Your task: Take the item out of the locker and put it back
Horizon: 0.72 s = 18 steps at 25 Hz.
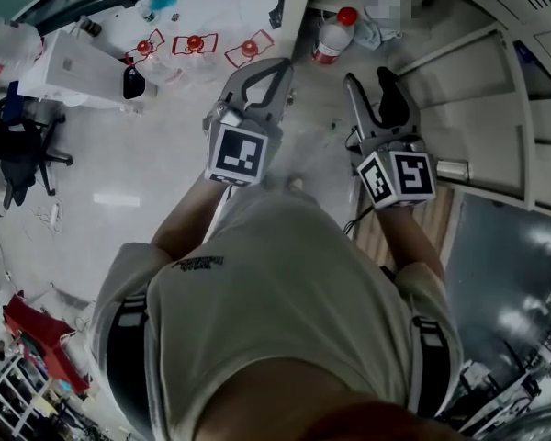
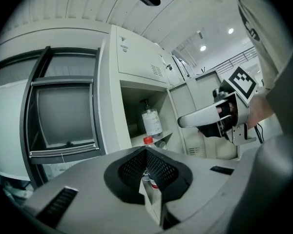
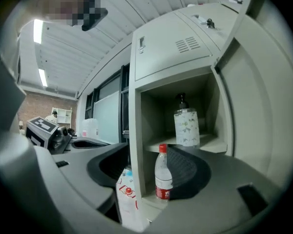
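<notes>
1. Right gripper (image 1: 367,79): jaws wide, gripping nothing. It points level at the open locker (image 3: 176,48).
2. Left gripper (image 1: 277,67): jaws pinched together and empty. It hangs outside the locker, left of its front.
3. Water bottle (image 3: 162,179): upright on the locker's lower level, at the front edge and just beside the locker's left wall. Neither pad presses on it.
4. Risk: the locker's left wall lines up between the right jaws. Pushing straight in would likely ram the left-hand jaw into that wall edge.
5. Risk: the bottle is tall and narrow and sits near the locker's lip. A sideways nudge from a pad probably tips it out of the locker.
6. Risk: the pump bottle (image 3: 186,126) stands on the locker shelf above. Lifting too high inside could bump the shelf.
7. Risk: the locker door (image 3: 254,111) stands open at the locker's right. A wide swing of the right gripper could hit it.
</notes>
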Available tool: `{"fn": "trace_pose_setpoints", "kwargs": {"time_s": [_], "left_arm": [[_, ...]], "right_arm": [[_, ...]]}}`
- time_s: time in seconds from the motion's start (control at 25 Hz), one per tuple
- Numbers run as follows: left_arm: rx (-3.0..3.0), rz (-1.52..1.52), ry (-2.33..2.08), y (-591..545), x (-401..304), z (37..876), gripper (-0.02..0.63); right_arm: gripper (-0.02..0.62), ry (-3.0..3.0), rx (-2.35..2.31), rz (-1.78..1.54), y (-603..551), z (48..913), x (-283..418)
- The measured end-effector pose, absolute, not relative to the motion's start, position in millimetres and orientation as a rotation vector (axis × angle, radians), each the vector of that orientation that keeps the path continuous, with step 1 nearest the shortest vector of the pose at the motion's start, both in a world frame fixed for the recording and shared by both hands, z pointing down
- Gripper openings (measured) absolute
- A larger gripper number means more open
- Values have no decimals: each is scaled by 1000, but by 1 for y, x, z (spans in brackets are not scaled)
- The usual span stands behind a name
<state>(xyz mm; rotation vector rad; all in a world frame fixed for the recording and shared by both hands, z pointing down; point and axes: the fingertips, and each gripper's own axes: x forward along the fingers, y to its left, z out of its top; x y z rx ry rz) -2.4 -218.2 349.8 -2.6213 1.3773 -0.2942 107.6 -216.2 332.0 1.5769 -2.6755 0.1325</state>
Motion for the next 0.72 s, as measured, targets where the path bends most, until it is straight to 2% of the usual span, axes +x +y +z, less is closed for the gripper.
{"fn": "trace_pose_setpoints", "kwargs": {"time_s": [0.08,0.24,0.32,0.48,0.56,0.72], "left_arm": [[-2620,-274,1371,-225,1,347,12],[-2616,-230,1342,-240,9,347,12],[-2616,-213,1332,-247,14,348,12],[-2627,-207,1334,-261,20,354,12],[-2637,-217,1331,-266,21,358,12],[-2666,-252,1326,-274,23,372,12]], "right_arm": [[279,-2666,1563,141,-226,335,105],[284,-2627,1573,69,-247,337,100],[333,-2608,1578,66,-258,343,97],[333,-2561,1595,72,-278,362,93],[374,-2539,1599,92,-290,373,90],[378,-2496,1609,197,-316,405,87]]}}
